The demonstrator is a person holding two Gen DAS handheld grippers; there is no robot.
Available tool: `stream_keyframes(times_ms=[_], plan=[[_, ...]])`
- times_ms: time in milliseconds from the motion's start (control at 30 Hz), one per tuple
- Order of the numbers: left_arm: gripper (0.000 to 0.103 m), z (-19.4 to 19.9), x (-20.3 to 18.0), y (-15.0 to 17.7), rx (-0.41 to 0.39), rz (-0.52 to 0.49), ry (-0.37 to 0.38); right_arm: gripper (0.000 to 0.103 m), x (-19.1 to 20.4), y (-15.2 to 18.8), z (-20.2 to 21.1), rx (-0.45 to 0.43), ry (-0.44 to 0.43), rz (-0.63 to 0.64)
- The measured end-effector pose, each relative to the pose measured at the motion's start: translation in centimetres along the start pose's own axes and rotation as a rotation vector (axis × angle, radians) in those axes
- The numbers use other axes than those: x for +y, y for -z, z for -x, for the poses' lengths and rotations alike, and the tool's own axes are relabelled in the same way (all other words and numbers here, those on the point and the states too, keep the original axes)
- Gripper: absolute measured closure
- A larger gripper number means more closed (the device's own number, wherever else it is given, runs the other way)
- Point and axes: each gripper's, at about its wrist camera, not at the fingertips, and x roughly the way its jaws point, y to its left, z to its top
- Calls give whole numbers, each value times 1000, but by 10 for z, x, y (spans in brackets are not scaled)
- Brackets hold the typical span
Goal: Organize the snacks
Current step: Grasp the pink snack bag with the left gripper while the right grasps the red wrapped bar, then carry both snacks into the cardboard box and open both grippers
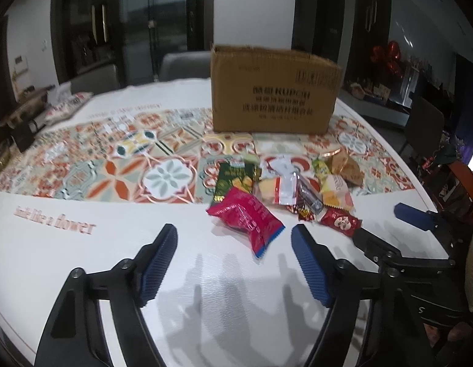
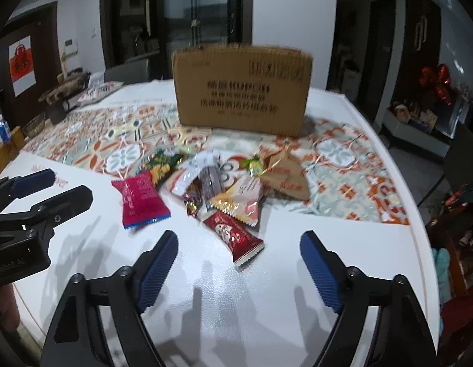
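A pile of small snack packets lies on the table in front of a brown cardboard box [image 1: 276, 88] [image 2: 241, 87]. Nearest are a magenta packet [image 1: 248, 218] [image 2: 141, 197] and a red packet [image 1: 338, 221] [image 2: 236, 235]. Behind them lie a dark green packet [image 1: 234, 180], a white and orange packet [image 1: 283, 183], a yellow-pink packet [image 2: 244, 198] and a brown packet [image 2: 285, 176]. My left gripper [image 1: 234, 234] is open and empty, just short of the magenta packet. My right gripper [image 2: 239, 240] is open and empty, with the red packet's near end between its fingertips.
A patterned tile-print mat [image 1: 114, 159] [image 2: 343, 165] covers the middle of the white table [image 1: 83, 263]. Clutter and a packet [image 1: 68, 107] sit at the far left edge. Chairs stand behind the table. The table's right edge [image 2: 419, 229] is close.
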Motion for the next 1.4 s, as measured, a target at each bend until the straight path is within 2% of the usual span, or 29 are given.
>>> stream_keyframes(times_ms=[233, 533, 800, 867, 1033, 1233, 1400], plan=[[34, -31, 1, -2, 78, 21, 28, 35, -3, -1, -33, 76, -45, 6], [37, -60, 6, -9, 154, 88, 89, 41, -5, -4, -51, 117, -74, 9], [44, -75, 5, -14, 171, 105, 102, 54, -2, -7, -60, 153, -110, 7], [55, -77, 5, -13, 175, 102, 103, 61, -1, -7, -61, 163, -122, -2], [62, -77, 6, -13, 171, 108, 121, 79, 5, -7, -60, 168, -143, 10], [67, -67, 5, -11, 154, 96, 127, 80, 8, -6, -57, 182, -191, -22], [69, -55, 2, -10, 129, 62, 114, 80, 14, -9, -47, 155, -192, -9]])
